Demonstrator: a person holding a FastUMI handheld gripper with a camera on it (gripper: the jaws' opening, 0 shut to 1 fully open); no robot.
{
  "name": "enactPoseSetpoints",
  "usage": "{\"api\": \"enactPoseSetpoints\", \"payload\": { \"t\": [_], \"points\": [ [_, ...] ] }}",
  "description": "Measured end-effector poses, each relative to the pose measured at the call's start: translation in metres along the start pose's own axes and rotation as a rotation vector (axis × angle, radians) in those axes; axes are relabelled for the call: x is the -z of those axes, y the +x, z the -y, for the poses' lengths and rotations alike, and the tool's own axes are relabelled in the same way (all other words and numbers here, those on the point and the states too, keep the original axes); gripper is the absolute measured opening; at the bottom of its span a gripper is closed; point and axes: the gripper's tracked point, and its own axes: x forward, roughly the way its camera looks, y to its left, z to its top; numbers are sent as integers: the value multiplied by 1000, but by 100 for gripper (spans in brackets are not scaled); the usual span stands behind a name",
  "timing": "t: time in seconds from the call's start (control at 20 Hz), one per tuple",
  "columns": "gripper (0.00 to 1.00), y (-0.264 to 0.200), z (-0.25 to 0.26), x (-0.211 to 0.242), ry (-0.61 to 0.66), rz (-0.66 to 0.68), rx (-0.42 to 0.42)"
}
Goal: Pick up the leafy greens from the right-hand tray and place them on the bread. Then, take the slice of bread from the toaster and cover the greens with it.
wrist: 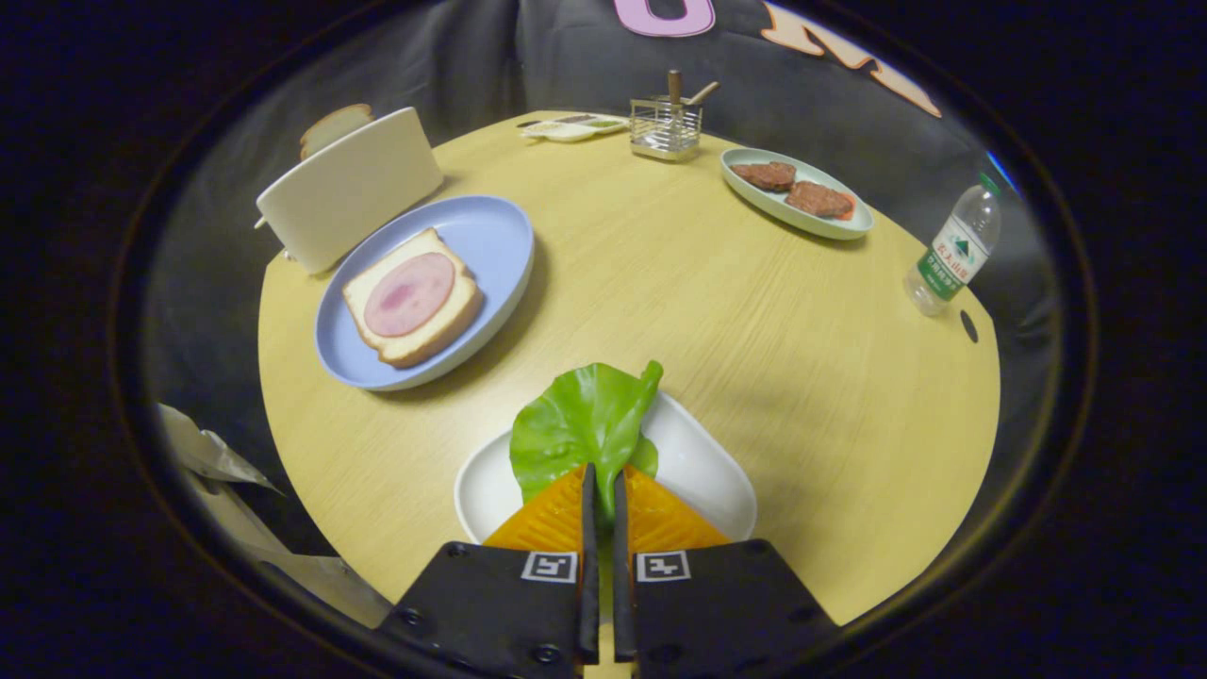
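A round wooden table [660,283] stands before dark cloth. The gripper [600,490] has its fingers pressed nearly together on the near edge of the leafy greens [580,424], which spread just ahead of the tips over a white tray [702,462]. Far left, bread [413,297] topped with ham lies on a blue plate [490,236]; behind it, a toaster [349,189] holds a slice [335,124].
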Motion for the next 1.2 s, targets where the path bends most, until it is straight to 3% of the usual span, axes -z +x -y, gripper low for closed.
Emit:
{"api": "enactPoseSetpoints", "payload": {
  "t": [0.25, 0.7, 1.2],
  "points": [
    [4, -17, 2, -10, 10, 33, 39],
    [4, -52, -28, -49, 13, 102, 26],
    [4, -55, -79, -85, -41, 127, -21]
  ]
}}
